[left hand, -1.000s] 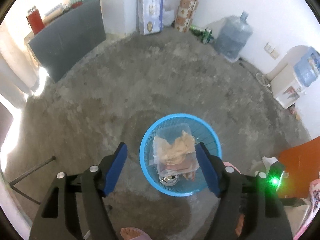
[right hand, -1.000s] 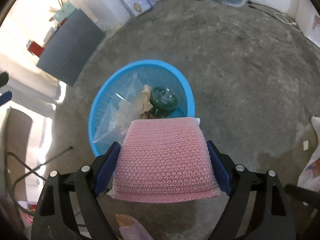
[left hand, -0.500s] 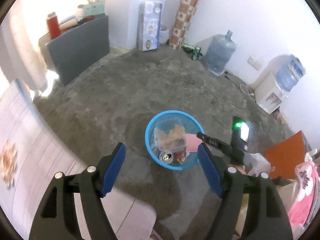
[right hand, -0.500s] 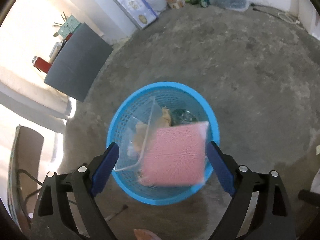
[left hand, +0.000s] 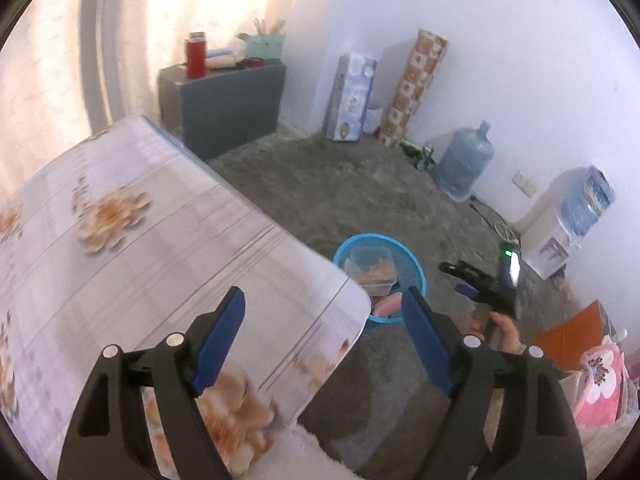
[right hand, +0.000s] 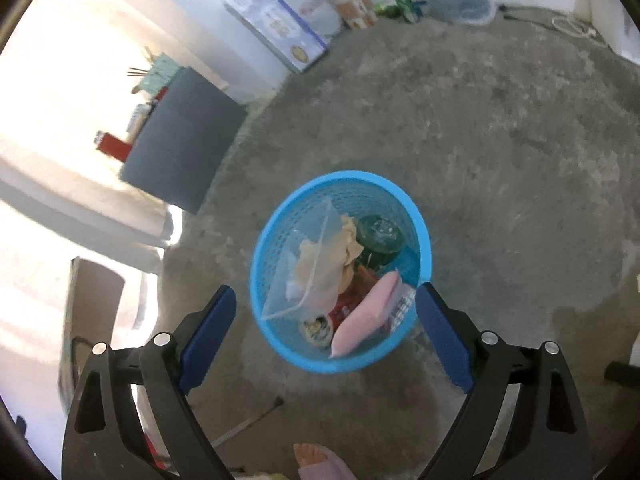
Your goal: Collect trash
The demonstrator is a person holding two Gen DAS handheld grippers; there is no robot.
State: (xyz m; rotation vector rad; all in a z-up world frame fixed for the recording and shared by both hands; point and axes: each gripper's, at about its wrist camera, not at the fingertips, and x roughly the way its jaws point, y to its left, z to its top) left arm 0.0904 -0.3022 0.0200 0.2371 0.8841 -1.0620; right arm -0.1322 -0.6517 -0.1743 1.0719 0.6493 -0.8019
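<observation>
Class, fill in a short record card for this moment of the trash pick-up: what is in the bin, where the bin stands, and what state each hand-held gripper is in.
bin: blue basket on concrete floor
contents: pink sponge, clear plastic container, crumpled paper, dark round lid
left hand-held gripper: open, empty, jaws just opened further, over patterned table
right hand-held gripper: open, empty, above basket

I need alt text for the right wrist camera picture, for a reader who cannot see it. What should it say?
The open right gripper hangs above a blue mesh basket on a grey concrete floor, nothing between its blue pads. A pink sponge leans inside the basket with a clear plastic container, crumpled paper and a dark round lid.
</observation>
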